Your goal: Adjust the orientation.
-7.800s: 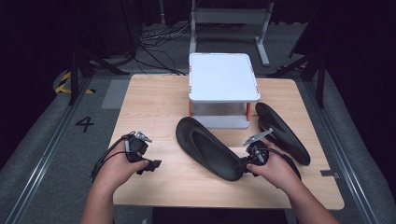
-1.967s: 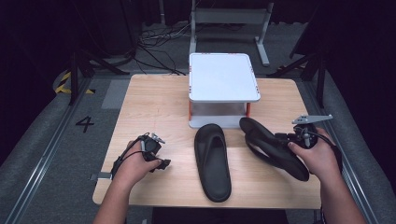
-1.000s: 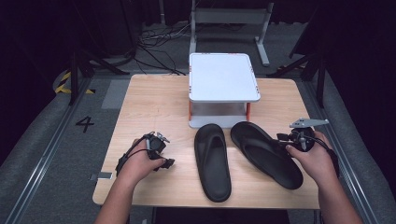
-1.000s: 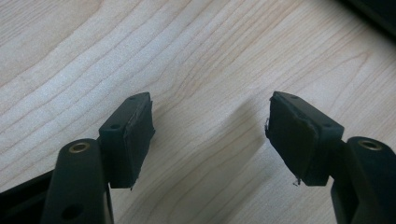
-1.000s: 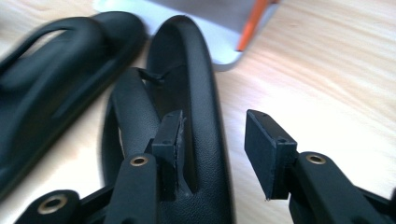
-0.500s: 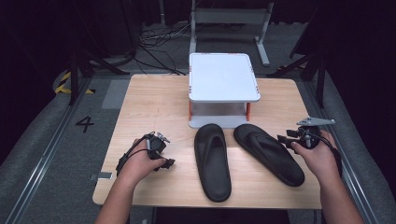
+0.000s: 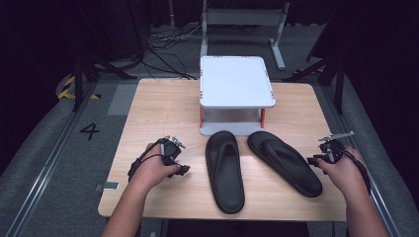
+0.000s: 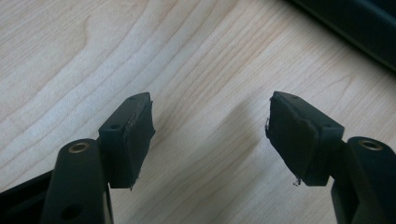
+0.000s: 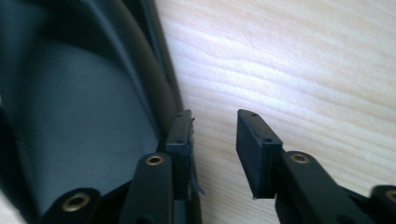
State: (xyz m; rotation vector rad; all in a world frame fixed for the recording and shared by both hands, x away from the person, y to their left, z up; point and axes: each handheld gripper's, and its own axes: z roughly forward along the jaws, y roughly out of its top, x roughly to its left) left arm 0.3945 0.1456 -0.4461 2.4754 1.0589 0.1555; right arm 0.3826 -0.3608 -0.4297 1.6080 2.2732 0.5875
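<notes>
Right sandal [image 7: 284,162] flat on the bench [image 7: 163,106], sole down, long axis from about eleven o'clock at the toe to five o'clock at the heel, lying just right of its mate. Left sandal [image 7: 225,170] beside it, nearly straight along twelve to six, both toes close under the white stand [image 7: 236,81] at the far side. Right claw [image 7: 316,159] at the three o'clock edge of the right sandal, plainly the nearer one; in the right gripper view [image 9: 214,140], jaws just narrowed yet apart, only bare wood between them, one pad against the sandal's rim [image 9: 161,88], nothing clamped. Left claw [image 7: 184,169] low at nine o'clock of the left sandal, jaws [image 8: 210,126] wide apart and empty.
</notes>
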